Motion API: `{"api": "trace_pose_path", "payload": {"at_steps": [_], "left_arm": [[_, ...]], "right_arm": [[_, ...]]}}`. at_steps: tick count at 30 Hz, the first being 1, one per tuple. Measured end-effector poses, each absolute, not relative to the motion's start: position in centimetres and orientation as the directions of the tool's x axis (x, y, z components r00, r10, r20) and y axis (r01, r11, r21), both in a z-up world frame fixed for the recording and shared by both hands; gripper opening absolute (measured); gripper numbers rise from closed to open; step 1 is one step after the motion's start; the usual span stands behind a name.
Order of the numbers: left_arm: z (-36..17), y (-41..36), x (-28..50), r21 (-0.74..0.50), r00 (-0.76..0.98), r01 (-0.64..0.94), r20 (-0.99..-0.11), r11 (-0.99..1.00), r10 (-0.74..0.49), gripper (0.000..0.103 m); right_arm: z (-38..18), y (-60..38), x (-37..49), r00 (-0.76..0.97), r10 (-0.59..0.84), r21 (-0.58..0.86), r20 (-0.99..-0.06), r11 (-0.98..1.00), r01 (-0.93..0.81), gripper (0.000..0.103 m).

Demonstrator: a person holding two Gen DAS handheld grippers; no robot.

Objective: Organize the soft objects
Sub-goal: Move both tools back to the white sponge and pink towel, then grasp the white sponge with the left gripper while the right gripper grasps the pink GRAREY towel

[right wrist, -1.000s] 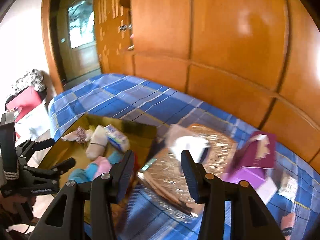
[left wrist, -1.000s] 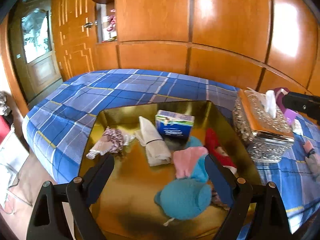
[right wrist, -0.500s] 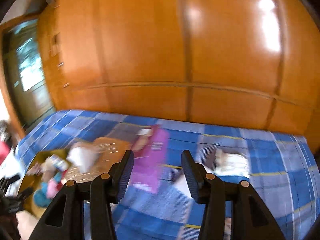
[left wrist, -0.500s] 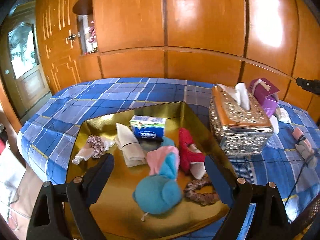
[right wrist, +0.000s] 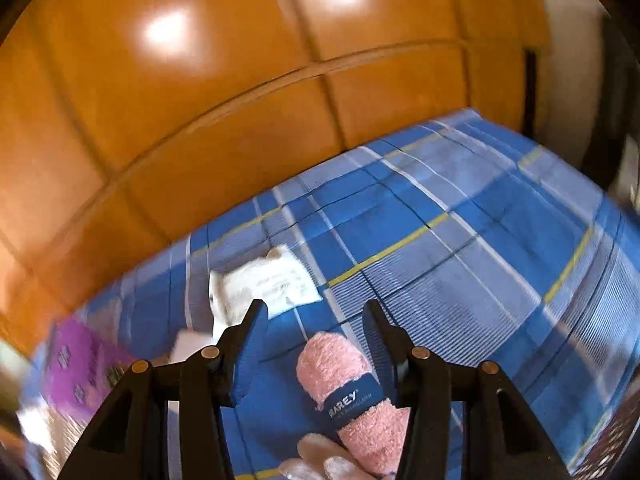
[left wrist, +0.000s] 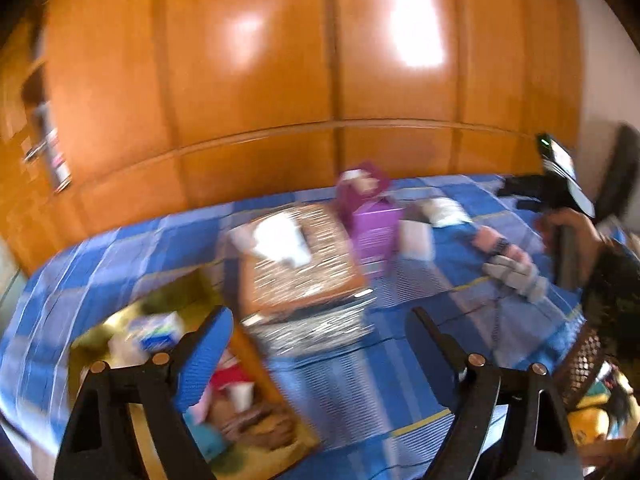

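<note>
Left wrist view: my left tool (left wrist: 320, 332) hangs released above the bed (left wrist: 400, 360), the pink roll (left wrist: 494, 242) lying well apart toward my right.

Right wrist view: my right tool (right wrist: 316, 320) gapes, straddling the pink roll (right wrist: 352, 392), whose long axis runs roughly along the fingers.

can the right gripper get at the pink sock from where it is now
Probably yes. The right gripper is open, and the pink sock lies on the bedspread between its fingers with nothing covering it.
</note>
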State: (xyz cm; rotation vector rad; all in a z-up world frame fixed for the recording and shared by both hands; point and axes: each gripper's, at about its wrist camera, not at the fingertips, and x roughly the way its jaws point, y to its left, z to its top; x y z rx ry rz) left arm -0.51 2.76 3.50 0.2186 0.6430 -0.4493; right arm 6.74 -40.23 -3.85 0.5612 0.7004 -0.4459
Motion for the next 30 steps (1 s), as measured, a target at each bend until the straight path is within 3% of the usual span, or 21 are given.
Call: {"api": "trace_pose_path", "payload": {"at_steps": [4,11,20,30], "left_arm": [[3.5,-3.0,0.7,0.041,0.621,0.586,-0.663,0.809,-0.417,0.079],[2.2,-12.6,4.1,0.054,0.538,0.684,-0.711,0.728,-0.453,0.078],[-4.0,-22.3,11.5,0.149,0.521,0.669,-0.793,0.728,-0.317,0.078],[-8.3,-24.8,19.0,0.213,0.531,0.604,-0.827,0.768,-0.187,0.082]], "right_arm": [[-4.2,-41.4,5.7,0.691,-0.159,0.389,-0.706,0.728,0.565,0.049],[-4.8,-42.2,5.6,0.708,-0.103,0.472,-0.698,0.678,0.563,0.049],[-5.6,-43.7,4.8,0.738,-0.021,0.586,-0.675,0.593,0.553,0.050],[-6.1,-43.4,5.4,0.748,0.059,0.624,-0.661,0.596,0.505,0.050]]}}
